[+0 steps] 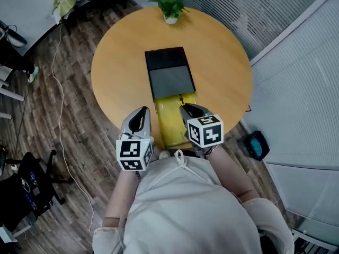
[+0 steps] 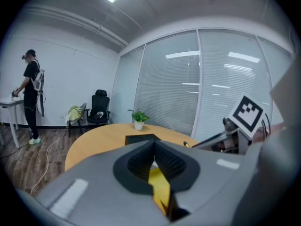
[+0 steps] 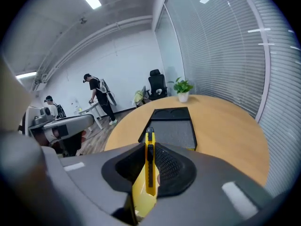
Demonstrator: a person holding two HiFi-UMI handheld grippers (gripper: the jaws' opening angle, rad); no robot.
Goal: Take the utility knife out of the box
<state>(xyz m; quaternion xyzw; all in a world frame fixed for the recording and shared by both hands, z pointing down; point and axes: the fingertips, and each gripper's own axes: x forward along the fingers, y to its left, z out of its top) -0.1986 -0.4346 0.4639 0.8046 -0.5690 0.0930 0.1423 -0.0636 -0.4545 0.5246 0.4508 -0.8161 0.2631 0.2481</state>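
The yellow utility knife [image 3: 149, 166] with its black slider stands on edge between the pads of my right gripper [image 3: 149, 173], which is shut on it, its tip toward the table. From above, this gripper [image 1: 186, 110] hangs over the near end of the yellow box [image 1: 172, 126]. A black tray with grey foam [image 1: 168, 74] lies beyond the yellow part. To the box's left is my left gripper [image 1: 140, 118]. In its own view, the left gripper [image 2: 155, 166] is closed on a yellow strip [image 2: 160, 187], which looks like the box's edge.
The round wooden table [image 1: 222, 62] carries a potted plant [image 1: 170, 8] at its far edge. A glass wall with blinds [image 1: 296, 62] runs along the right. A cable [image 1: 59, 89] lies on the floor. People stand by desks [image 3: 96, 98] far off.
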